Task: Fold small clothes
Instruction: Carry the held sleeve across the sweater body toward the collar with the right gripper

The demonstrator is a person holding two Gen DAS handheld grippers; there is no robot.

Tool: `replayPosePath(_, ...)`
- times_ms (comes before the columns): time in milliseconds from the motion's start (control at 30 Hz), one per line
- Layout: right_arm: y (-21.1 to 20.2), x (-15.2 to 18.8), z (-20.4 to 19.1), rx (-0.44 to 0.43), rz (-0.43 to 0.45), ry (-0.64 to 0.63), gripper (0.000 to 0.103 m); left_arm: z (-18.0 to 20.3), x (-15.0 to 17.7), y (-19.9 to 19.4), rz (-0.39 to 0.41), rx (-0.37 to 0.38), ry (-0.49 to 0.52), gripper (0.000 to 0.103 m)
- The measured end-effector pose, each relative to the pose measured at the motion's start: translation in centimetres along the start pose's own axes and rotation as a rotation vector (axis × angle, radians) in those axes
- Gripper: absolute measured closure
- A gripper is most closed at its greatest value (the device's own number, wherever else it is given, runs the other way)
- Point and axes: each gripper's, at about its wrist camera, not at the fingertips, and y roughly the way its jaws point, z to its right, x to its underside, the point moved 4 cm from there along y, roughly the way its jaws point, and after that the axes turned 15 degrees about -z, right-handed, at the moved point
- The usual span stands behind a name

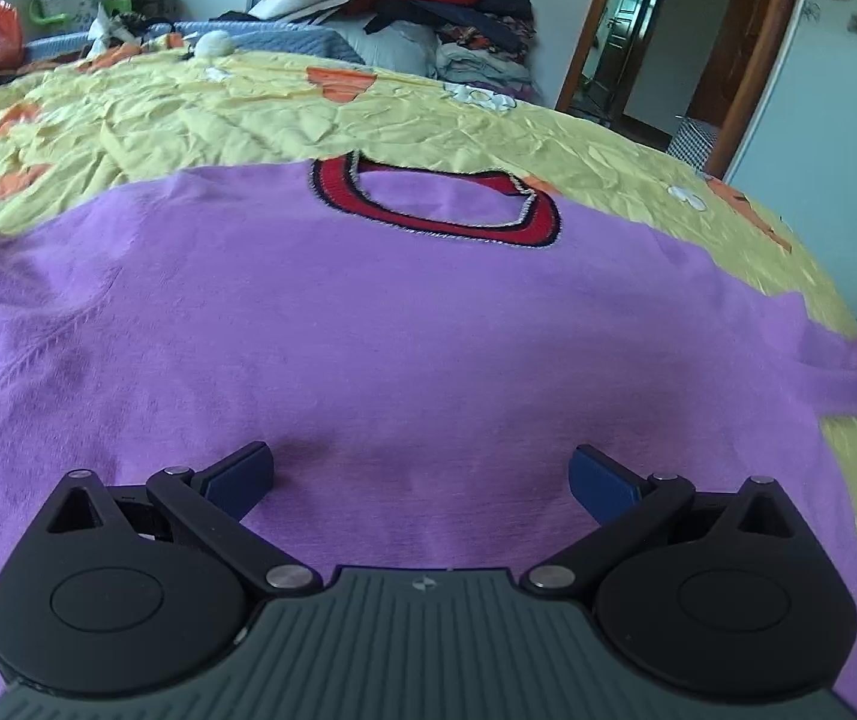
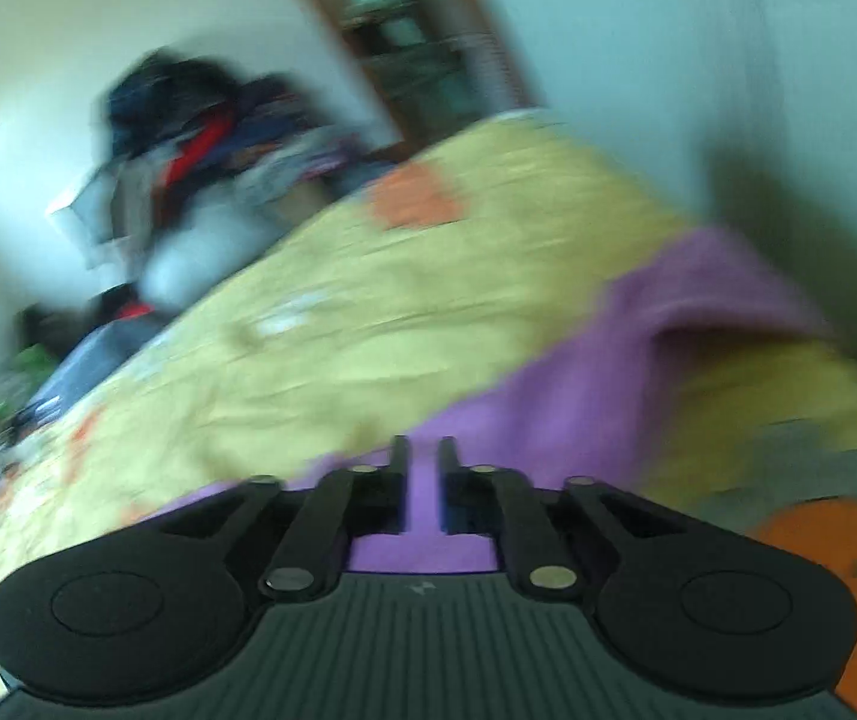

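Left gripper [image 1: 422,474] was held wide open above the purple sweater [image 1: 368,324], spread flat on the bed [image 1: 188,114]. Right gripper [image 2: 422,456] was nearly closed over a sleeve; grip uncertain. Slippage was judged likely if hurried.

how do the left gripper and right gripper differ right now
The left gripper has its jaws spread wide with nothing between them, hovering over the chest of the purple sweater; the right gripper has its jaws nearly closed, with purple fabric in the narrow gap. The left view is sharp and level; the right view is blurred and tilted, near the sweater's edge. Both are black, two-fingered, and over the yellow bedspread.
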Motion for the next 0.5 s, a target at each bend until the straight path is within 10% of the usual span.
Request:
replayPosePath(33,-0.5,-0.5,1.8,0.036,0.013,0.041,0.020,-0.1,0.0,0.2,-0.008,-0.005,-0.007,0.000)
replayPosePath(67,-0.9,-0.7,3.1,0.056,0.011,0.071,0.000,-0.2,-0.1,0.3,-0.011,-0.020,-0.007,0.000)
replayPosePath(267,-1.6,-2.0,9.8,-0.031,-0.018,0.268,0.000,1.7,-0.4,1.4,-0.075,-0.183,0.092,0.000)
replayPosePath(433,-4.1,0.0,12.7,-0.131,0.021,0.365,0.001,0.8,-0.2,1.4,-0.055,-0.149,0.074,0.000)
replayPosePath(500,-3.7,0.1,14.8,-0.198,0.016,0.475,0.016,0.9,-0.1,1.4,-0.043,-0.148,0.086,0.000)
